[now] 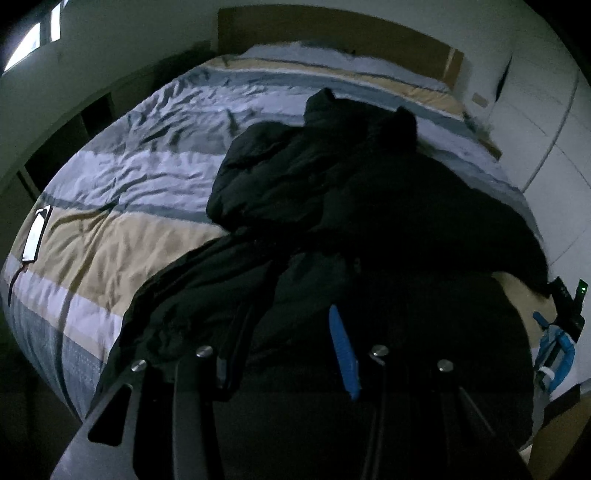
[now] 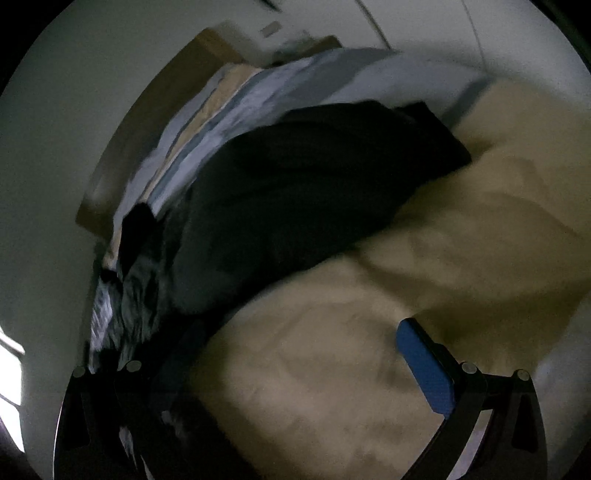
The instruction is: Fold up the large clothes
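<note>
Bed (image 1: 110,229) under striped duvet, filling most of both views. Jacket (image 1: 351,184) next: black, padded, sprawled over the right half of the bed, collar end toward the headboard (image 1: 332,29), near end trailing down to the foot and over the edge. Bulky but likely light; soft, puffy, no stiffness to hold a crease; shell probably slick, so prone to sliding out of a shallow pinch and springing open once folded. Best taken at seams, hem corners or shoulders, with a deep bite through several layers rather than at the smooth quilted middle. Worth pressing air out after each fold.

Left gripper (image 1: 290,314) low over the near end of the jacket, jaws part-closed with black cloth bunched between them; seemingly pinched on it, though too dark to be sure how firmly. Right gripper (image 2: 273,350) off to the right side of the bed, jaws spread wide, nothing between them but beige duvet beneath; view blurred, jacket (image 2: 314,177) beyond it and not touched by the blue pad (image 2: 424,365). Judged step: bringing the free gripper in for a second hold.

Phone (image 1: 37,229) on the left edge of the bed, well apart from the jacket.
</note>
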